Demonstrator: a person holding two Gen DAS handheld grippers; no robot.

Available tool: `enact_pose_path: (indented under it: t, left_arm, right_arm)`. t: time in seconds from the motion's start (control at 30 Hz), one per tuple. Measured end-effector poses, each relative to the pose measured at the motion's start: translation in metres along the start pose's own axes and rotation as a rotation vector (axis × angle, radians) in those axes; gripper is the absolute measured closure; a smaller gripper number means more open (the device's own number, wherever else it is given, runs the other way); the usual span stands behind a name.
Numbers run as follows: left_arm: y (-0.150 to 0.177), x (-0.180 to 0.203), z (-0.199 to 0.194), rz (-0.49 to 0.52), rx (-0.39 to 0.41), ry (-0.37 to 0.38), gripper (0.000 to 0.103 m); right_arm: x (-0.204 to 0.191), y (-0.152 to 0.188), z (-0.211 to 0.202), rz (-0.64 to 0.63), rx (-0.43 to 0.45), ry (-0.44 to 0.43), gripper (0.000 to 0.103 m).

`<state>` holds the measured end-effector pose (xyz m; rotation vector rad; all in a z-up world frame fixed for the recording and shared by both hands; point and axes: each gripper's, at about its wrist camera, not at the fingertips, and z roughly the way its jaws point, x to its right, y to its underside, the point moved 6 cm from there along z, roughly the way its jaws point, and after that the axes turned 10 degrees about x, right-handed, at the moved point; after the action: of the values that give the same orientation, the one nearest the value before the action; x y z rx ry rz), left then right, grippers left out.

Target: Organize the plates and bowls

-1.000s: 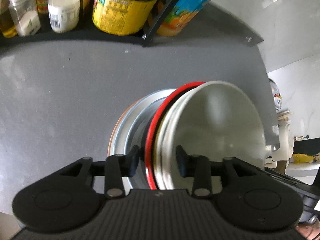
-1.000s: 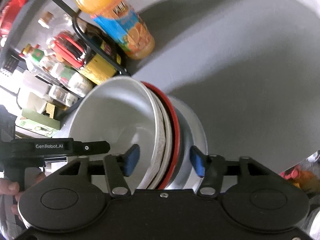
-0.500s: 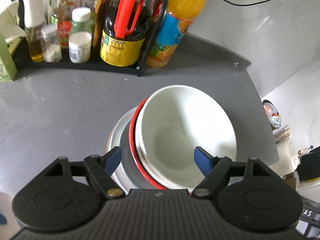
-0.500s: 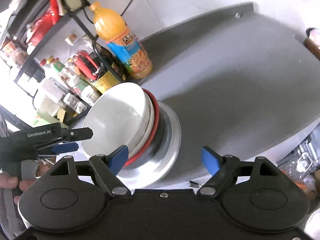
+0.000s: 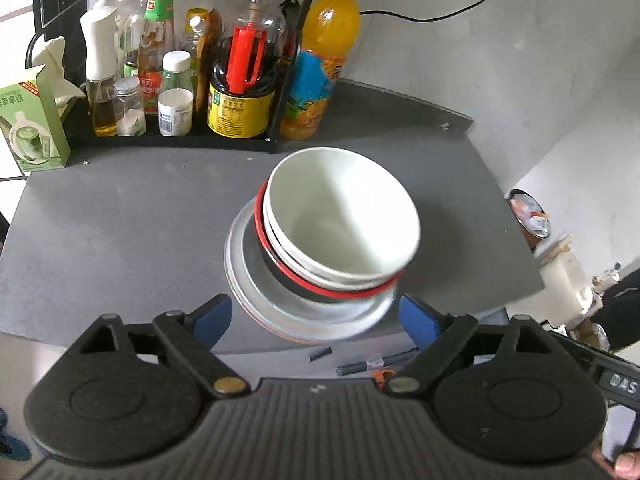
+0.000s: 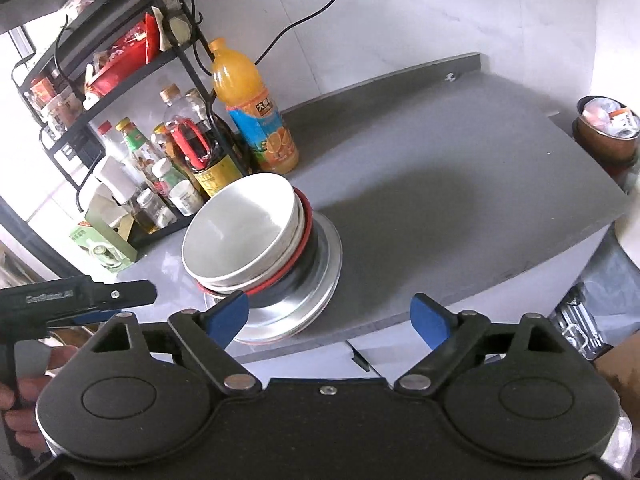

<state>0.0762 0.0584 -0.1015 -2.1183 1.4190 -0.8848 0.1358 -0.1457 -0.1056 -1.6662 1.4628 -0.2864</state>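
The stacked bowls and plates are seen on the desk just ahead of both grippers' spread, empty jaws.

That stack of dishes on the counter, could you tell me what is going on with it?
A person holds a gripper in each hand, and both the left gripper and right gripper are open and empty, just short of the stack. The white bowl sits nested in a red-rimmed bowl on metal plates near the counter edge. Nothing is being held.
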Motion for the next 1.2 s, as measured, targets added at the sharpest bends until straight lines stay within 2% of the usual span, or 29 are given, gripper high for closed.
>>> enact_pose_path:
  t: [0.23,0.3,0.5,0.67,0.8,1.0,1.1,1.2]
  left_arm:
    - [0.006,-0.005,-0.024,0.041,-0.007,-0.010,0.006]
    - [0.008,-0.009,-0.033,0.051,-0.002,-0.003,0.005]
    - [0.010,-0.020,-0.060,0.102,0.014,0.003,0.002]
    - [0.016,-0.026,-0.077,0.141,0.015,0.013,0.001]
    - [0.021,-0.028,-0.092,0.154,0.020,0.054,0.001]
    - [0.027,-0.030,-0.119,0.183,0.051,0.064,0.001]
    - [0.029,-0.033,-0.128,0.197,0.073,0.056,0.001]
    - [0.030,-0.036,-0.133,0.201,0.083,0.055,0.001]
  right_arm:
    - [-0.014,0.006,-0.025,-0.023,0.054,0.038,0.014]
    - [-0.020,0.009,-0.032,-0.023,0.070,0.053,0.008]
    - [-0.042,0.013,-0.052,0.014,0.122,0.075,0.000]
    - [-0.061,0.019,-0.064,-0.018,0.155,0.096,0.000]
    - [-0.071,0.028,-0.074,-0.023,0.170,0.114,0.000]
    - [-0.078,0.036,-0.090,-0.017,0.193,0.141,0.000]
    - [-0.078,0.040,-0.094,-0.022,0.178,0.178,0.000]
    - [-0.080,0.043,-0.106,-0.031,0.210,0.195,0.000]
